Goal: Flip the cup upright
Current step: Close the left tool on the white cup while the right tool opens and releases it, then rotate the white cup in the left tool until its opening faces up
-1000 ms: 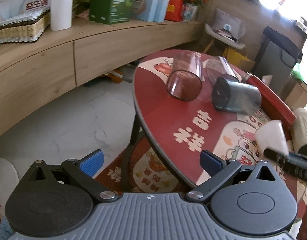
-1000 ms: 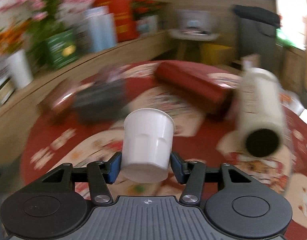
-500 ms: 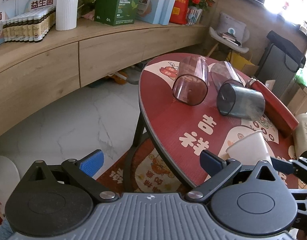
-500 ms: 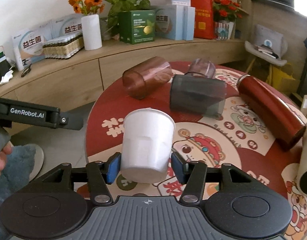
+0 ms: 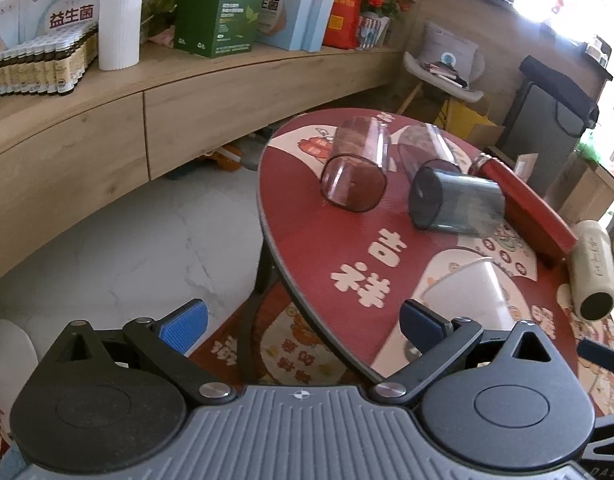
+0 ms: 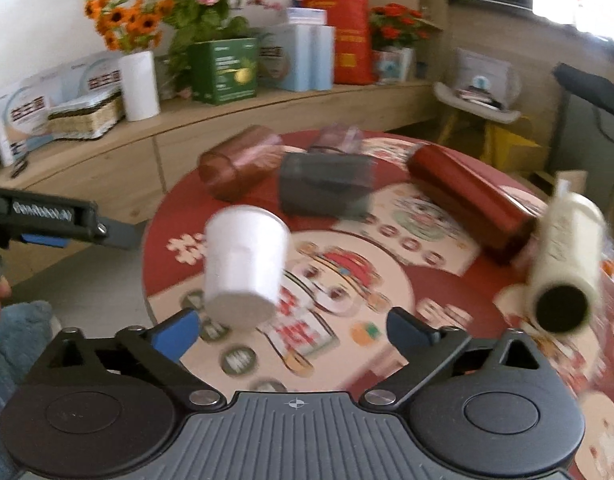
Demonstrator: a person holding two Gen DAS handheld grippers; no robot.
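Observation:
A white paper cup stands rim up near the front of the round red table. It also shows in the left wrist view, partly behind the left gripper's right finger. My right gripper is open and empty, with the cup just ahead of its left finger. My left gripper is open and empty, off the table's left edge over the floor. The right wrist view is blurred.
Lying on the table are a brown tumbler, a grey tumbler, a clear tumbler, a red bottle and a cream bottle. A wooden counter with boxes and a white vase runs behind.
My right gripper has opened and let go of the white cup, which now stands rim up on the table. The right gripper has pulled back and shifted right. The left gripper stays open.

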